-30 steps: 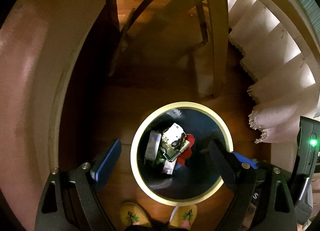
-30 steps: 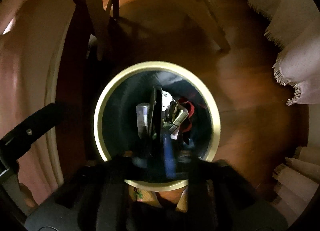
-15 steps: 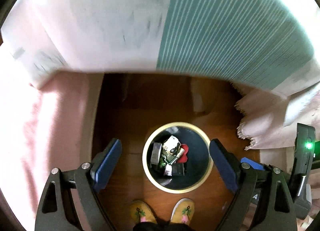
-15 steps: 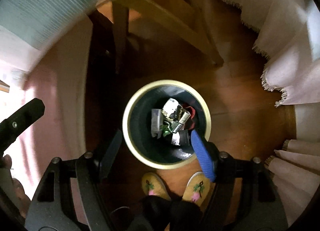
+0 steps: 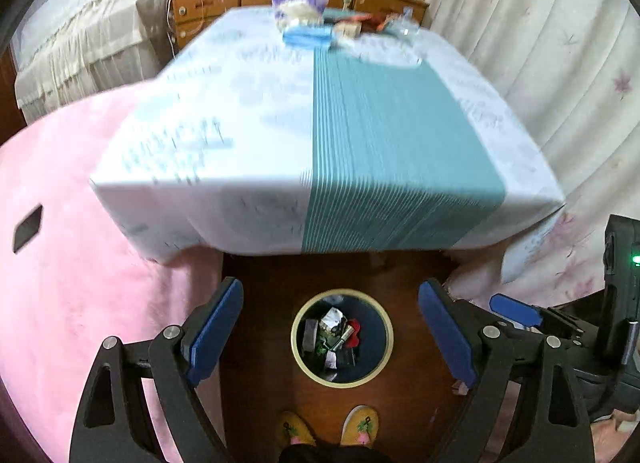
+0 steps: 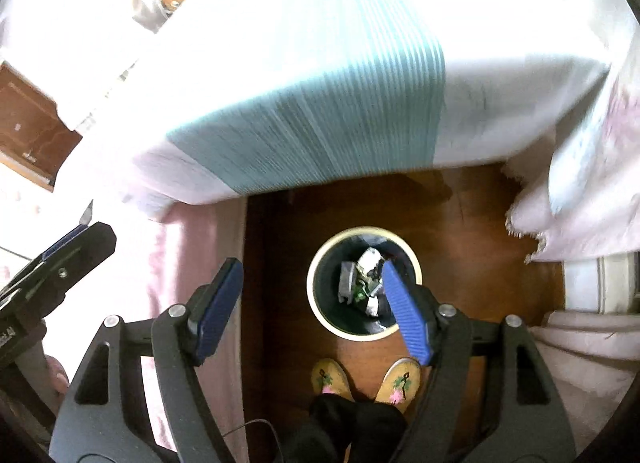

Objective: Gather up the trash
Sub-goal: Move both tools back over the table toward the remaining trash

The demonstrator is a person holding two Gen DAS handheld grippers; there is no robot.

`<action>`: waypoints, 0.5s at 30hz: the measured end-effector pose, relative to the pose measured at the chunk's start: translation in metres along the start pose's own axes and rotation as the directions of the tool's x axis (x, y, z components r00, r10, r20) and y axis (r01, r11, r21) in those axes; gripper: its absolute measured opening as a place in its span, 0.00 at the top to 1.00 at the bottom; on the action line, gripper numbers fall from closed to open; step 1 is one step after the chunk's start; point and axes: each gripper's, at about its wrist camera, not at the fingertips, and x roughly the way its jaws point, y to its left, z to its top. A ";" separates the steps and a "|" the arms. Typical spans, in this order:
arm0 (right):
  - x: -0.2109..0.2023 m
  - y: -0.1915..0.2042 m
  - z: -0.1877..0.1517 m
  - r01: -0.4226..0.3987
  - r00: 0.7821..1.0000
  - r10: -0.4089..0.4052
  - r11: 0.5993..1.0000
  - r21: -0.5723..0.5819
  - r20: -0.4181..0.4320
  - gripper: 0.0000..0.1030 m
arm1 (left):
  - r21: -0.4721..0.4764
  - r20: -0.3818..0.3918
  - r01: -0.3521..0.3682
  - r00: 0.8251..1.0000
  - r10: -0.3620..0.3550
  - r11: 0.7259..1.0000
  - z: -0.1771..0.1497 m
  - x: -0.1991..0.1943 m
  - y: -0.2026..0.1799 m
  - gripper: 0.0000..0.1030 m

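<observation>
Dark wooden floor (image 5: 272, 391) carries the round bin (image 5: 342, 338), trash (image 5: 334, 333) piled inside, just near of the cloth-covered bench (image 5: 320, 135). Left gripper (image 5: 331, 337) and right gripper (image 6: 314, 313) both hang above, jaws spread wide, empty.

Table edge (image 5: 320, 199) overhangs floor just beyond open bin (image 5: 298, 327).

Left gripper (image 5: 330, 333), right gripper (image 6: 312, 309): black angular frames, silver screws, ribbed blue pads on the jaws. Green indicator light (image 5: 636, 259) on black housing. Yellow embroidered slippers (image 6: 330, 377), dark trousers (image 6: 352, 423).
</observation>
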 end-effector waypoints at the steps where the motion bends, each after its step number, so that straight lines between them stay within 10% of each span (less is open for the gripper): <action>1: -0.012 0.006 0.005 -0.007 1.000 0.007 1.000 -0.012 0.009 0.32 | 0.001 0.001 -0.002 1.000 0.002 1.000 0.005 -0.010 -0.002 0.12; 15: -0.181 0.074 0.069 -0.078 0.970 0.114 0.982 -0.170 0.214 0.32 | 0.053 0.154 -0.102 0.984 0.093 0.993 0.085 -0.175 -0.031 0.12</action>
